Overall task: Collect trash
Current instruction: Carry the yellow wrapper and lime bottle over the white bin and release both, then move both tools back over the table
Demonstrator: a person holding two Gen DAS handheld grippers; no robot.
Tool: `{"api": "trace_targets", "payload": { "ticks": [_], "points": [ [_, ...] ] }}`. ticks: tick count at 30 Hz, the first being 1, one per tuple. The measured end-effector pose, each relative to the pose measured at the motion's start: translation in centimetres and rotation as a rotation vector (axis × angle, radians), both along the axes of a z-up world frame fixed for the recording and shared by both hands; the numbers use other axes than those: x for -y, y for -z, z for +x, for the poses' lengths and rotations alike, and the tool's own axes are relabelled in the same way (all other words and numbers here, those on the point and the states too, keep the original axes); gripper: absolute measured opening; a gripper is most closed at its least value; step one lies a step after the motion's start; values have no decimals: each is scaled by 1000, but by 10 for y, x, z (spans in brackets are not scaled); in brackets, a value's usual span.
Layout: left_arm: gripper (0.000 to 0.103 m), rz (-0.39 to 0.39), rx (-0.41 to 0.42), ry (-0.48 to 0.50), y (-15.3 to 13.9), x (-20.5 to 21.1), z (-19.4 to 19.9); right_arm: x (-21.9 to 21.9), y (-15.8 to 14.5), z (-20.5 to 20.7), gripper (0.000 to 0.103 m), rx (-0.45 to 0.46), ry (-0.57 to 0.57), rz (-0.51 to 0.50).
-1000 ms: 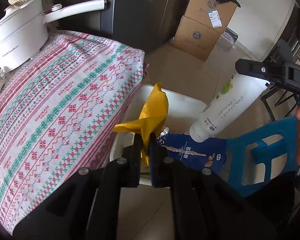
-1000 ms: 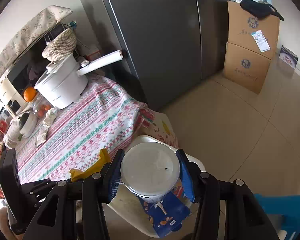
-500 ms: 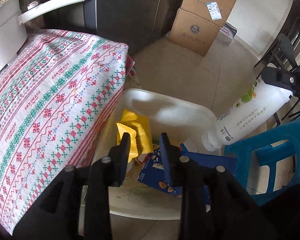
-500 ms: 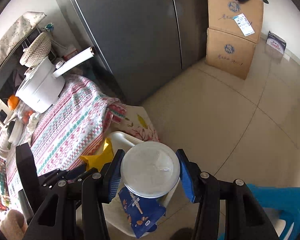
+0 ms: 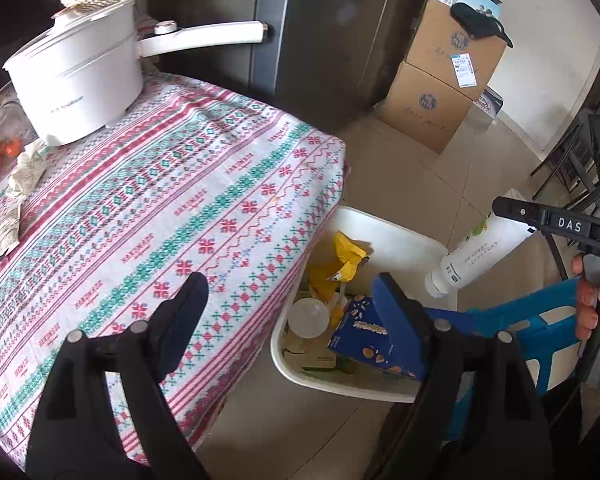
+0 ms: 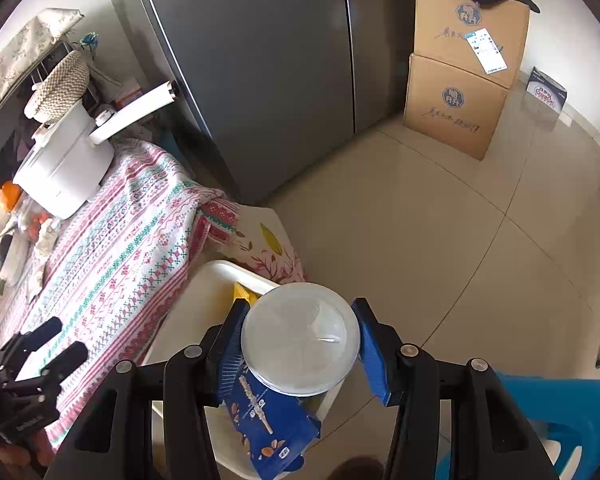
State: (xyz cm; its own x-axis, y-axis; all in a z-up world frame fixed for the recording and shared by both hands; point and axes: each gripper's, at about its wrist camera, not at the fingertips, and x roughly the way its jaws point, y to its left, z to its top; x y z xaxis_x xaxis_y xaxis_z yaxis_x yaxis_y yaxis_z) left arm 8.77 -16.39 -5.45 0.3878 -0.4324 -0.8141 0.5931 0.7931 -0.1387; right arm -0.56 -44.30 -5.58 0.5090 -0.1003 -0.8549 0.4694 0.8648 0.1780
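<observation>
A white trash bin (image 5: 384, 229) stands on the floor beside the table and holds a yellow wrapper (image 5: 342, 261), a blue snack box (image 5: 365, 336) and a clear cup (image 5: 309, 317). My left gripper (image 5: 290, 304) is open and empty, above the table edge and the bin. My right gripper (image 6: 300, 338) is shut on a white bottle (image 6: 300, 338), seen bottom-on, held over the bin (image 6: 188, 304). In the left wrist view the bottle (image 5: 482, 250) hangs tilted above the bin's right side. The blue box (image 6: 270, 426) also lies under the bottle.
A table with a patterned cloth (image 5: 140, 216) carries a white pot (image 5: 76, 80), crumpled paper (image 5: 26, 168) and tomatoes. A dark fridge (image 6: 244, 64) and stacked cardboard boxes (image 6: 460, 76) stand behind. A blue stool (image 5: 540, 320) is right of the bin.
My left gripper let the yellow wrapper fall into the bin, opened wide and pulled back over the table. My right gripper still holds the bottle over the bin.
</observation>
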Motion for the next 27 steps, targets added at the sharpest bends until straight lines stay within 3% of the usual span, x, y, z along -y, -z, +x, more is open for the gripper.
{"api": "trace_targets", "payload": {
  "ticks": [9,14,27],
  "points": [
    [91,-24,2,-119,-16,-64,15,-2,17,15,54,-51,19,44],
    [94,-33,7,-184,-22,-99,25,-10,4,15,68,1,11,72],
    [94,-58,-7,-373,-30,-204,54,-73,-26,40,78,87,-104,42]
  ]
}}
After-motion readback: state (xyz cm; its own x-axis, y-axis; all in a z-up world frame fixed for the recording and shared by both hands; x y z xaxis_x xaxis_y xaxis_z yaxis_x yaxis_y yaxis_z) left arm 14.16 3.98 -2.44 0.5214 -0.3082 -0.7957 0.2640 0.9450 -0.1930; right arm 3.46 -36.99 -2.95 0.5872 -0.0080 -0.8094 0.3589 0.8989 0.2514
